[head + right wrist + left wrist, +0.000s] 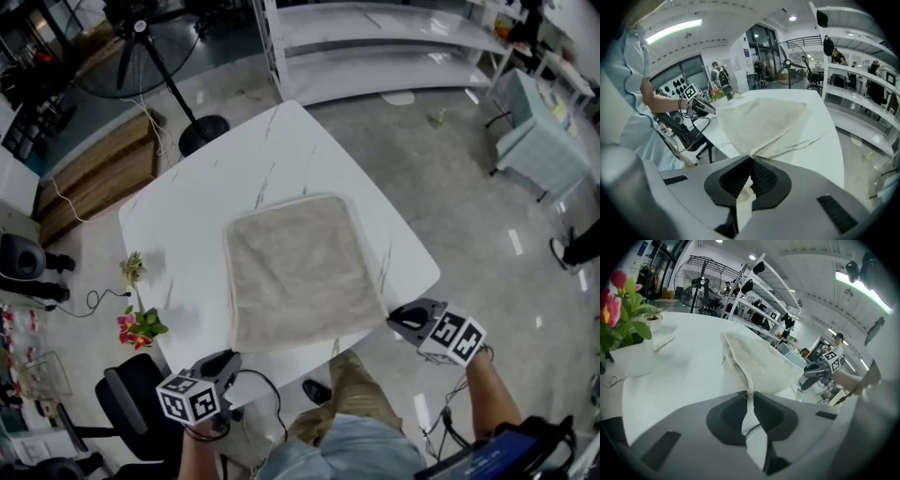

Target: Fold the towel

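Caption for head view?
Left hand-held gripper and right hand-held gripper clamp near corners of square beige towel on white marble table.

1. Towel (pixel 300 272): plain pale beige.
2. Bench (pixel 272 150): white with thin grey veins.
3. Flowers (pixel 131 323): pink and yellow, green leaves.
4. Left tongs (pixel 231 356) and right tongs (pixel 396 321): grey, black pads, black-and-white marker cubes.

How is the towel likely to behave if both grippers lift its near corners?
Probably floppy: the towel drapes in soft ridges from the left gripper and right gripper, each shut on a corner. Likely light, since pinched corners alone seem to raise its edge. It looks plush, so it should drag on the table rather than slide freely.
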`<state>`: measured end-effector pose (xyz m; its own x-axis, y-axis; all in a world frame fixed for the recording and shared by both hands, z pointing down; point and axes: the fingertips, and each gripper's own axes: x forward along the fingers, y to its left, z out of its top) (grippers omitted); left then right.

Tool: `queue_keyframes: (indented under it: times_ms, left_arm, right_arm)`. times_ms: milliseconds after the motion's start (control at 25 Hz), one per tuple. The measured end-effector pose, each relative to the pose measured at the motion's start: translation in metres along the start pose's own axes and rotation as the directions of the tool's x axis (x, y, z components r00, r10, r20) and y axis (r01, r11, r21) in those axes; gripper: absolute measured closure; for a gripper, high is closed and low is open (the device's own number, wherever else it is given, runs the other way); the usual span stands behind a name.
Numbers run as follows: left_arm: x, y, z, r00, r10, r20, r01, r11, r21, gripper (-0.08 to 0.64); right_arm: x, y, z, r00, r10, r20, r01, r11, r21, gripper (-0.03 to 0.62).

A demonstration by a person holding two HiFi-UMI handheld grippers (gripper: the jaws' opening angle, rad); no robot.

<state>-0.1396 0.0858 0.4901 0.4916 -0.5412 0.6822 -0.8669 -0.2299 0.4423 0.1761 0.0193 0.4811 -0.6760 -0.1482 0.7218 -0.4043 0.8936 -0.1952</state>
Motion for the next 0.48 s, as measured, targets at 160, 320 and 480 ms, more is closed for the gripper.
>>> queue_keyframes:
  times_ms: [160,320,480]
  left_arm:
    - [-0.017,-0.011,0.025,0.996,-0.017,0.086,0.015,1.000,0.021,0.514]
    - [-0.042,-0.024,0.064,0.983,-0.005,0.181,0.000,1.000,0.029,0.519]
    - [-0.054,-0.032,0.093,0.963,-0.038,0.267,0.037,0.999,0.008,0.543]
  right_arm:
    - [-0.024,0.007,0.026,0.997,-0.007,0.077,0.008,1.000,-0.011,0.577]
    - [-0.051,0.013,0.062,0.984,-0.016,0.180,0.017,1.000,-0.002,0.578]
    - [-0.071,0.009,0.086,0.966,-0.025,0.256,0.016,0.999,0.037,0.578]
